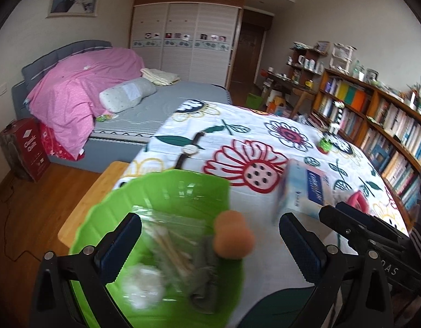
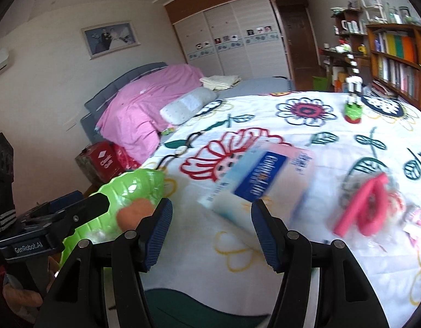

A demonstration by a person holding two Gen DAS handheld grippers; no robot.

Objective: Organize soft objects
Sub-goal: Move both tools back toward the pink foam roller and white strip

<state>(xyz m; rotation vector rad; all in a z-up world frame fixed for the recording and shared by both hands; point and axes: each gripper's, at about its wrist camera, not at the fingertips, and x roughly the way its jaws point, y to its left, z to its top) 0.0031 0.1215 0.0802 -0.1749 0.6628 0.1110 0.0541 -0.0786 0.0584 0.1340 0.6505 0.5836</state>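
Nearest us, our left gripper point(image 1: 210, 242) hangs with fingers wide over the glossy scalloped green bowl point(image 1: 106, 218) holding a rounded orange sponge point(image 1: 232, 237). Our right gripper point(image 2: 211, 235), fingers wide, faces the soft tissue pack point(image 2: 259, 175) on the floral quilt point(image 2: 306, 246).

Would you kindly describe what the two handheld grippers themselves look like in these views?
The left gripper and the right gripper each have a black plastic frame with silver rivets and two textured dark-blue finger pads. The left gripper's body bears white "GenRobot.AI" lettering. No cables show.
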